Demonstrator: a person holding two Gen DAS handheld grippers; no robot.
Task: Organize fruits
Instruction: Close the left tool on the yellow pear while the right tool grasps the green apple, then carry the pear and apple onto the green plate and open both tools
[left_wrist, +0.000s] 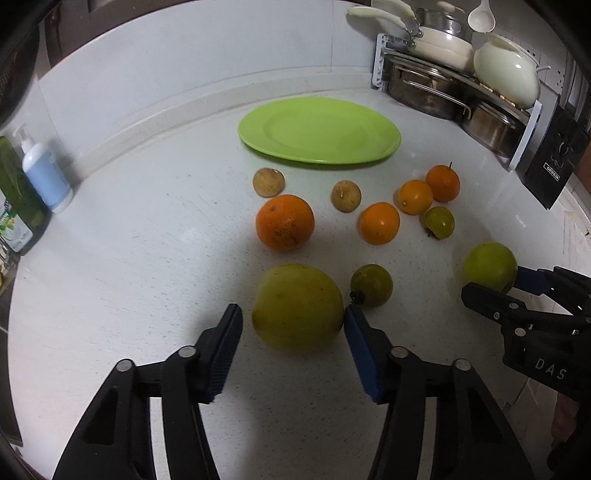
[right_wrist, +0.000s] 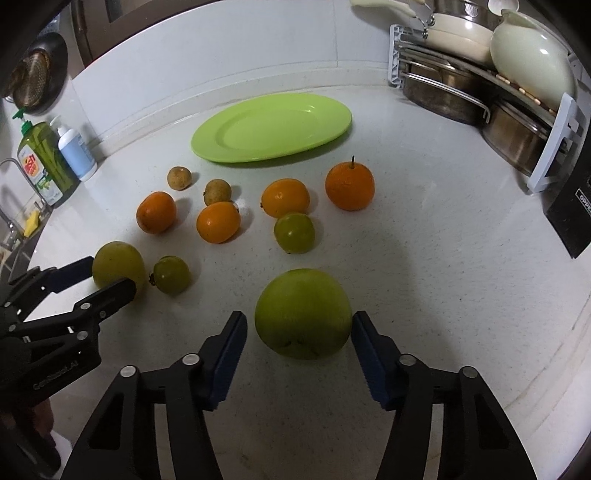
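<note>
A green plate (left_wrist: 317, 129) lies at the back of the white counter, also in the right wrist view (right_wrist: 271, 127). Several fruits lie in front of it: oranges (left_wrist: 284, 222), small brown fruits (left_wrist: 268, 181) and small green ones (left_wrist: 371, 284). My left gripper (left_wrist: 293, 325) is open around a big yellow-green fruit (left_wrist: 297, 306); its right pad touches it. My right gripper (right_wrist: 299, 328) is open around a large green fruit (right_wrist: 303, 314), also seen in the left wrist view (left_wrist: 489, 266). Both fruits rest on the counter.
A rack of pots and pans (left_wrist: 454, 88) stands at the back right, with a black box (left_wrist: 554, 155) beside it. Soap bottles (right_wrist: 55, 155) and a sink (right_wrist: 14, 229) are at the left.
</note>
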